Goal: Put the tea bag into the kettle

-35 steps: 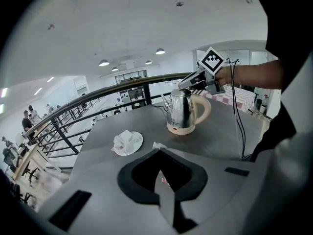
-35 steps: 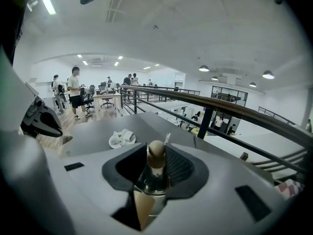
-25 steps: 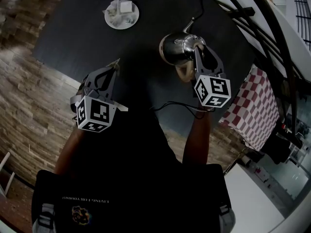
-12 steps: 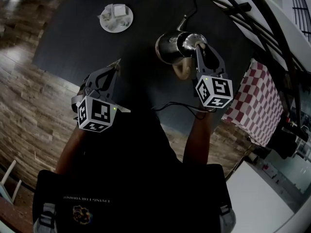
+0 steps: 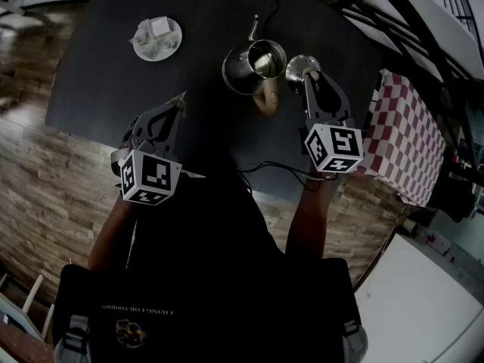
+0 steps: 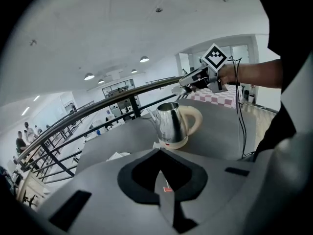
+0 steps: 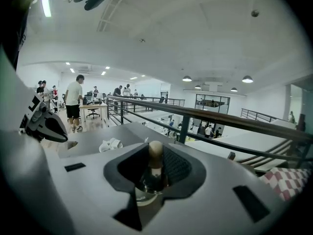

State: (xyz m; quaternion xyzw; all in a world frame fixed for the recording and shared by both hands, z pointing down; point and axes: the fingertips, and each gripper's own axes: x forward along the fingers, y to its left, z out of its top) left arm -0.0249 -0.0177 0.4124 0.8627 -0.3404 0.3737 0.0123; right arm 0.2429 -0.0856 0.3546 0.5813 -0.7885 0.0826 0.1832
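On the table [image 5: 106, 66]: 1 kettle [image 5: 243, 72], open. My right gripper [image 5: 308, 76] grips its lid [image 5: 299, 65] aside so my left gripper [image 5: 180, 101], pinching 1 tea bag [image 6: 166, 189], can load it.

The stainless-steel electric kettle with cream handle and base [image 5: 240, 72] stands upright and open-topped on the dark table [image 5: 113, 74], spout pointing away from me. Its round steel lid with a cream knob [image 7: 155, 153] is clamped in my right gripper [image 5: 306, 76], just beside the kettle. Of the tea bag I see only a small red tag [image 6: 167, 189], pinched in my left gripper [image 6: 160, 179].
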